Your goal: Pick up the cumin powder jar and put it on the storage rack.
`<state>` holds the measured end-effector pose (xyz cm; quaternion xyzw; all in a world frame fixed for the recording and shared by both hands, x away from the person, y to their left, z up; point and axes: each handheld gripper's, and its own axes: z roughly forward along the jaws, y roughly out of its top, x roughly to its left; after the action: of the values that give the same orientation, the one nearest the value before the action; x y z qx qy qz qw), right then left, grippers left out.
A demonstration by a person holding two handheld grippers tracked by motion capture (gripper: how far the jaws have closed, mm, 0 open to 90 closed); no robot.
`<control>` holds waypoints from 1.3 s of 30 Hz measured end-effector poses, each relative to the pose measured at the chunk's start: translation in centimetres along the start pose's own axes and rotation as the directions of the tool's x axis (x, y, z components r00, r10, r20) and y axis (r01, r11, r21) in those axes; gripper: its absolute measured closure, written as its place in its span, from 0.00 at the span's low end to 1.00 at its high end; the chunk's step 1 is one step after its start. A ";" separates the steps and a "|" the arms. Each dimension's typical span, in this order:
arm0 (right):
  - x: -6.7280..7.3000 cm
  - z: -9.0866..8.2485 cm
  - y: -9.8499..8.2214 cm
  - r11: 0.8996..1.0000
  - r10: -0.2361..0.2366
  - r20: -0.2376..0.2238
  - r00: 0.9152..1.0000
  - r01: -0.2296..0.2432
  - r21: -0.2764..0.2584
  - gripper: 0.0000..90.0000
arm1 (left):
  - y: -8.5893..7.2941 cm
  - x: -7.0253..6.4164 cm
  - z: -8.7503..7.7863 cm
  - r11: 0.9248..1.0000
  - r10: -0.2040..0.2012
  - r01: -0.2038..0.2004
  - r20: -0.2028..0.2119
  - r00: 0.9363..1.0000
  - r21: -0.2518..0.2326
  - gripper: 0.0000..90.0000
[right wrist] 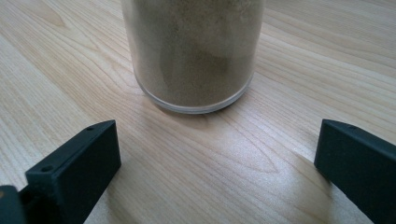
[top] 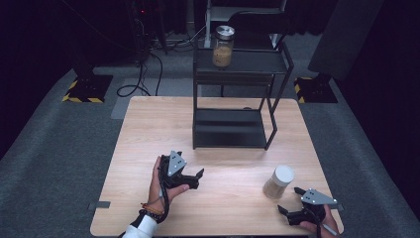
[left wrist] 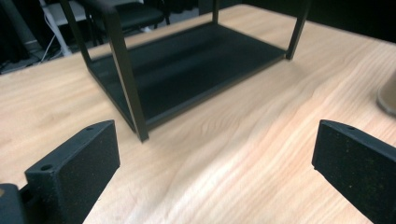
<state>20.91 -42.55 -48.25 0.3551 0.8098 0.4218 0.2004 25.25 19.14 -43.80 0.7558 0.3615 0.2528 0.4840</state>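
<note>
A wooden table [top: 148,129] fills mid-frame, a black rack [top: 233,124] at upper centre. The jar [top: 278,182] stands lower right, just ahead of the right gripper [top: 290,200], jaws wide, empty. The left gripper [top: 198,179], lower left, gapes empty too.

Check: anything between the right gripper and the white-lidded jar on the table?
Nothing visible. The right gripper sits open just short of the jar, with bare table between its fingers and the glass.

A clear glass jar [top: 278,182] with a white lid is standing upright on the table's near right part. It is holding a tan filling, seemingly powder, nearly to the top.
</note>
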 end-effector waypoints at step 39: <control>0.1 0.0 -0.1 1.000 -0.002 0.004 1.000 0.002 -0.002 0.00 | -4.9 -0.8 1.5 0.987 -0.021 0.019 0.014 1.000 0.160 0.03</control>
<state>20.82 -42.50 -48.29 0.3549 0.8092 0.4220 0.2027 24.35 19.01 -48.94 0.7904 0.3844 0.2122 0.4272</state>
